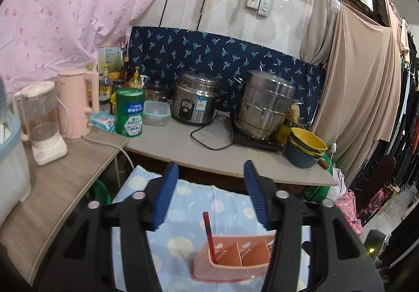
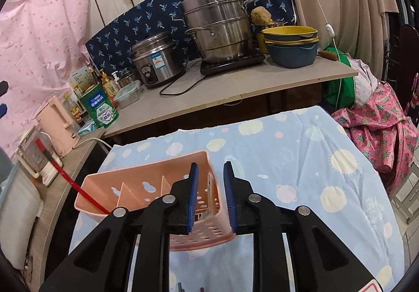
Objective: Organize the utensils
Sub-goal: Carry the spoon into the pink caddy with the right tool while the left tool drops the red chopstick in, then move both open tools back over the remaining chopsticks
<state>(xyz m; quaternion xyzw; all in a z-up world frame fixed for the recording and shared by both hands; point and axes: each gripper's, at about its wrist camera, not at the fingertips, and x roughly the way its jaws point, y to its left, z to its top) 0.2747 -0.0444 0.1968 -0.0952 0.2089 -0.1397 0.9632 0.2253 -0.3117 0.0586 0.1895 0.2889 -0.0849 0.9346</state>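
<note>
Pink slotted holder (image 2: 146, 187) with red utensil (image 2: 69, 180), right claw (image 2: 210, 197) seemingly pinching its wall, left claw (image 1: 209, 195) spread

1. The round green tin can (image 1: 130, 112) with a blue band has white Chinese writing on the band and a white heart picture lower down. The words are too small to read. It shows in the right wrist view too (image 2: 100, 108).
2. The shiny silver rice cooker (image 1: 195, 101) has a small blue and white sticker on its front. The print on it is too tiny to read.
3. The tall white box (image 1: 109, 58) behind the bottles has small dark print that cannot be made out.
4. The small flat blue and white packet (image 1: 103, 121) beside the green can has marks that are too blurry to read.
</note>
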